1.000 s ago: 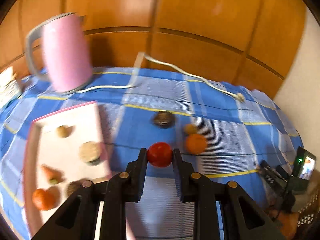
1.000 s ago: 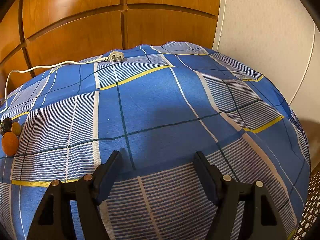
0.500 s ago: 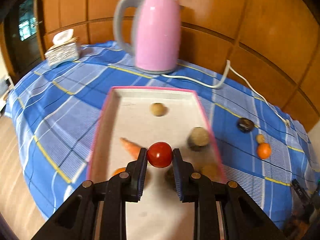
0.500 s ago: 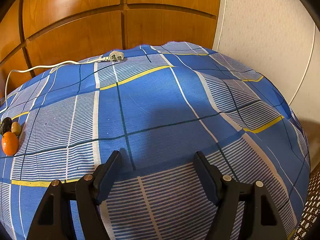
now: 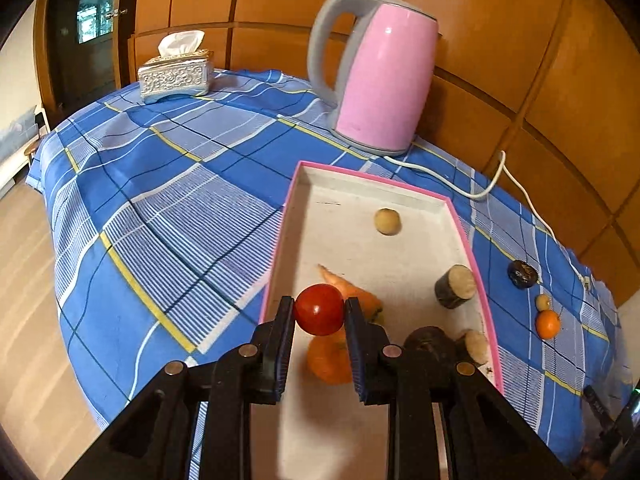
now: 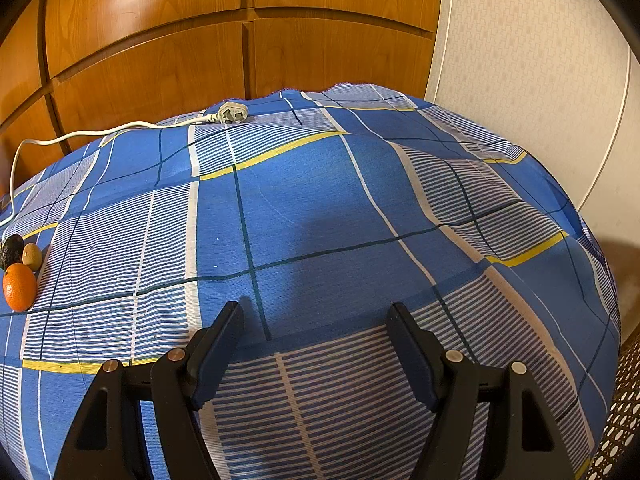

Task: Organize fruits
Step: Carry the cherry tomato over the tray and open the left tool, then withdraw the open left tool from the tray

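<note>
readable text: none | pink kettle (image 5: 383,80): no brand or label legible | tissue box (image 5: 175,76): embossed ornament only, no letters | pink-rimmed tray (image 5: 464,232): unmarked | wall plug (image 6: 231,113): no legible marking | checked tablecloth (image 6: 320,216): pattern only

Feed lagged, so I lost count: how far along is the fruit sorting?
Partway. The pink tray already holds several pieces. The left gripper holds a red tomato over it, unreleased. An orange, a small tan fruit and a dark fruit remain on the cloth. The right gripper is open.
</note>
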The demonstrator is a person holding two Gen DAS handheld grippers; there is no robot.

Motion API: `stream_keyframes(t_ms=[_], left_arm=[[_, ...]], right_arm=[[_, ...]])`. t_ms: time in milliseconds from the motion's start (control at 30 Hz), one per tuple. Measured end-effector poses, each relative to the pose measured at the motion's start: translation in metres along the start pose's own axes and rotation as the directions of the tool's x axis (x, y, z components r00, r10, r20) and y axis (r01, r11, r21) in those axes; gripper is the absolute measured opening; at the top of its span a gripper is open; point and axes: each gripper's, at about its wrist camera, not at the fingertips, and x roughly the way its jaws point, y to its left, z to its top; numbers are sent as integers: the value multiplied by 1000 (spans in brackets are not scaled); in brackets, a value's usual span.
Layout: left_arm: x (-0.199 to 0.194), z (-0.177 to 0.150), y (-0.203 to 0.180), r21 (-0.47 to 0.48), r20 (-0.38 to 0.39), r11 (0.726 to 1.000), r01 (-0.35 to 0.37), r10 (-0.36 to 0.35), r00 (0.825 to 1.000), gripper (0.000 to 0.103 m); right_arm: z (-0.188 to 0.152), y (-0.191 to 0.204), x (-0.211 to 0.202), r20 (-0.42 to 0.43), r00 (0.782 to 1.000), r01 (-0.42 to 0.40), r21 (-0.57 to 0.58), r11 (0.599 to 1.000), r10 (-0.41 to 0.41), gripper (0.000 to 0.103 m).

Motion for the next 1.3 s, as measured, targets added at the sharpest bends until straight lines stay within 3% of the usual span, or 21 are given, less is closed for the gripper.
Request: stream_keyframes(t_ms=[300,433,533,800,867,1300], left_arm=[[9,5,-4,35,10,999,20,-20,1000,25],[18,11,-5,43,26,999,-20,19,999,26],[21,11,-2,30,26,999,-36,35,999,36],[8,-2,-1,24,46,997,-70,69,997,47],[3,-5,-2,17,57,998,-68,67,996,56],[-17,-25,-1,9,74,998,-70,69,995,63]], right_arm=[[0,0,0,1,1000,2,-2,1000,-2,75],[0,0,0,1,1000,2,-1,1000,-2,75],[0,0,1,0,1000,1,-1,1000,-1,75],[0,0,1,1,1000,3,-3,1000,-3,75],[0,-1,1,2,1000,3,-3,1000,-3,75],[0,-1,1,2,1000,4,-4,1000,-4,75]])
